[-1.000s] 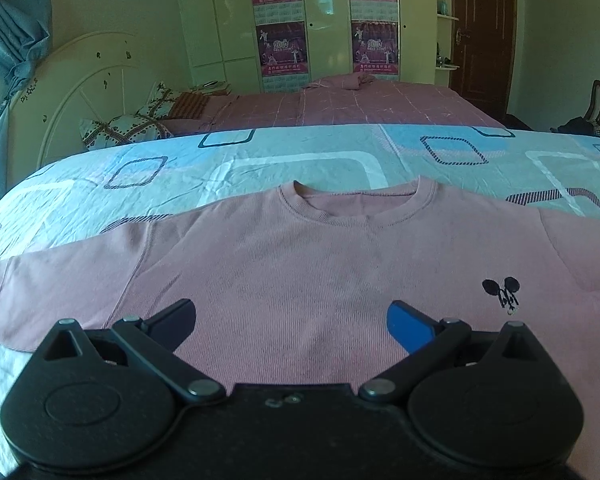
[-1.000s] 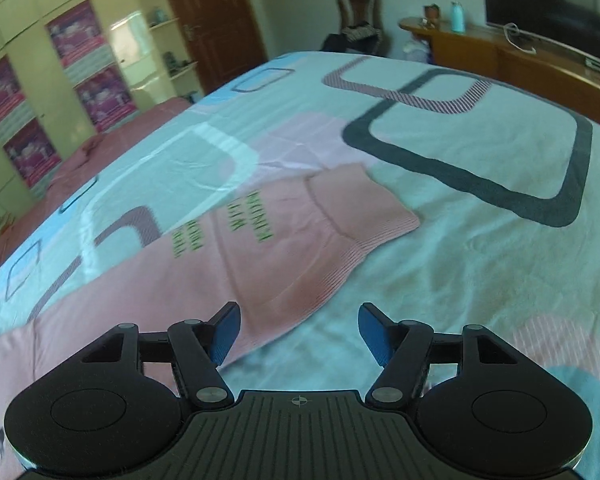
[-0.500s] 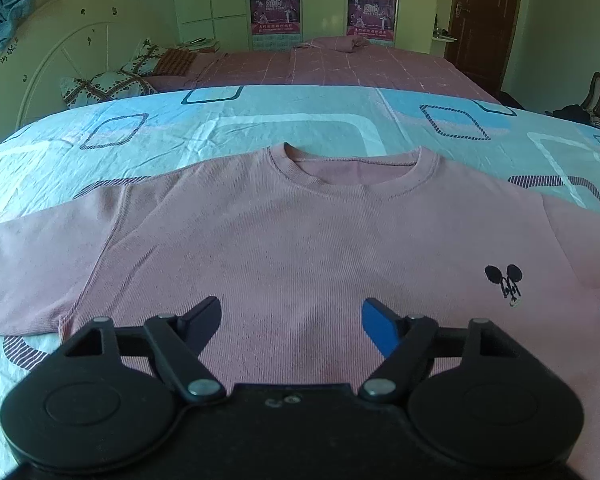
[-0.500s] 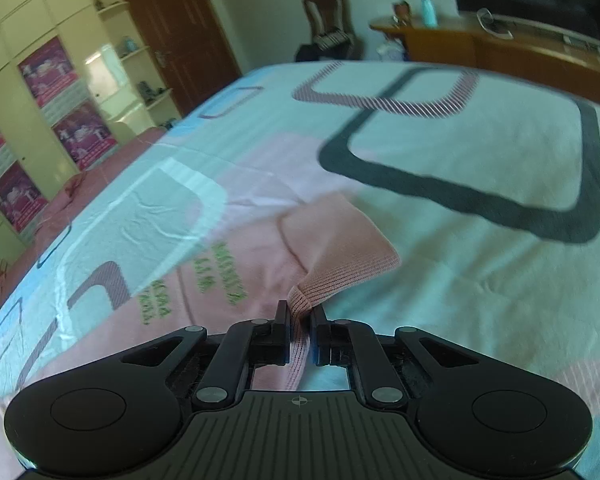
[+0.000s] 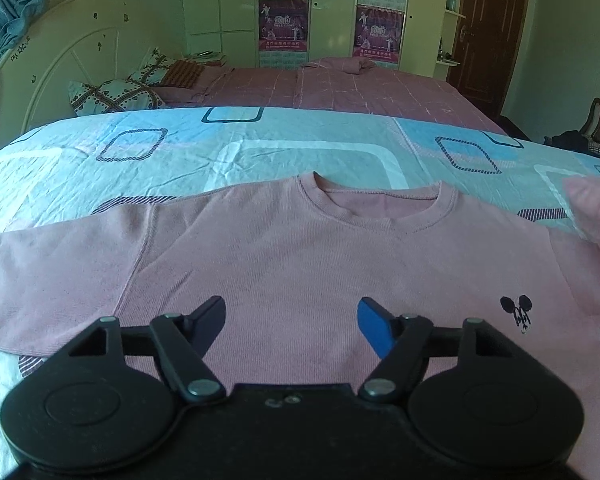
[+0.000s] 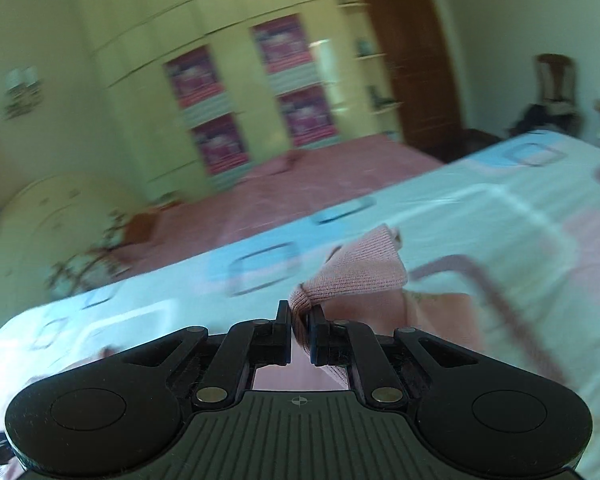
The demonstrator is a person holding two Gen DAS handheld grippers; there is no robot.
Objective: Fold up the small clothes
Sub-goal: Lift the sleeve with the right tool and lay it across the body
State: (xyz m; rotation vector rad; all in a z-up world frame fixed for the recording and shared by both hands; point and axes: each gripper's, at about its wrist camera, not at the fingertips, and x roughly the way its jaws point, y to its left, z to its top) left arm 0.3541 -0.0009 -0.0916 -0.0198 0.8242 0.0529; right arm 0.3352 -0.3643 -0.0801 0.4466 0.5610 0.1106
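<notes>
Compared with a second ago, the right gripper is no longer open over the flat sleeve cuff: its jaws are now clamped on the ribbed cuff, which is raised off the bed and carried inward, as the raised pink fold at the right edge of the left wrist view also shows. The left gripper has been narrowed from its widest spread and brought further over the sweatshirt; its fingers stand apart with only the flat chest fabric seen between them, and nothing is gripped.

The sweatshirt is pink, ribbed-knit, with a round neckline and a small dark mouse-shaped motif on the chest. It is laid face up on the blue and white patterned bedcover, collar away from the camera, with its other sleeve still spread out flat. The right wrist view is blurred by motion.
</notes>
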